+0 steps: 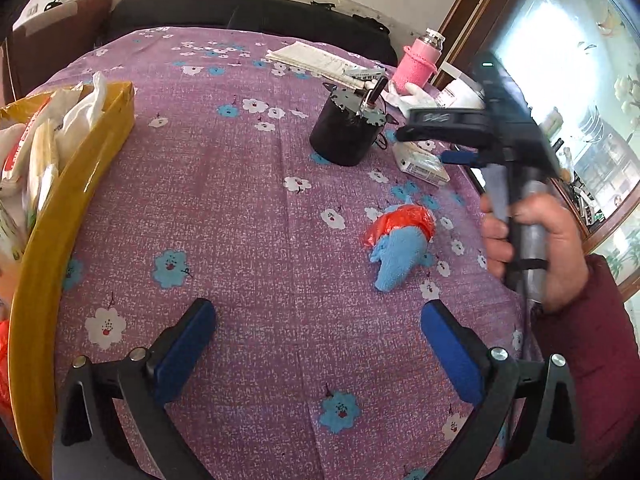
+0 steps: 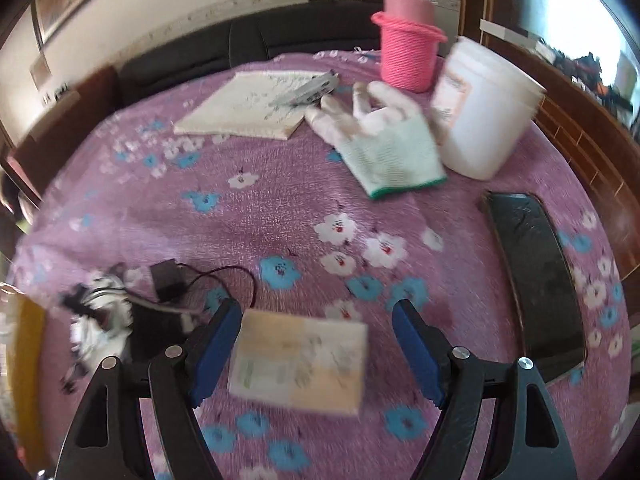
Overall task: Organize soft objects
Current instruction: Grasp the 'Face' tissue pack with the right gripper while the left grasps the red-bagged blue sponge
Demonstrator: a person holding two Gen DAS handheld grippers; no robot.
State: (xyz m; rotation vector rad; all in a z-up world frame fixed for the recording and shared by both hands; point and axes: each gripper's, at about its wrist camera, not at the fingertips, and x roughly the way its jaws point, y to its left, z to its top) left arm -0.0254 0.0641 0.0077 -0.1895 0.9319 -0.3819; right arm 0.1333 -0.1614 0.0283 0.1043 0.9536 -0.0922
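Soft items, table with purple flowered cloth (image 1: pixel 224 184).

1. Blue knit piece with red plastic bag (image 1: pixel 400 240): a small bundle, the bag wrapped round its upper end, lying loose on the cloth ahead and to the right of the left gripper. Uncollected; nothing touches it.

2. White work glove with green cuff (image 2: pixel 384 140): lies flat at the far side, its edge against the white plastic tub (image 2: pixel 488 116), just beside the notebook (image 2: pixel 248 104). Uncollected.

3. Yellow box (image 1: pixel 80 184): at the left edge of the table, already holding white bags and packets. Judged to be the collecting bin, hence its place within easy reach.

4. Left gripper (image 1: pixel 318 322): jaws stand wide, with nothing between them; only bare cloth shows in the gap. It points down at the table short of the blue bundle, likely the next pick.

5. Right gripper (image 2: pixel 316 322): jaws fairly wide; a small printed carton (image 2: pixel 298 364) lies on the cloth between them, its left edge close by the left pad, contact unclear through blur; the right pad stands clear. No grip is evident.

6. Not soft, likely to be left: black motor with wires (image 1: pixel 346 128), pink-sleeved bottle (image 2: pixel 408 52), dark phone (image 2: pixel 536 276).
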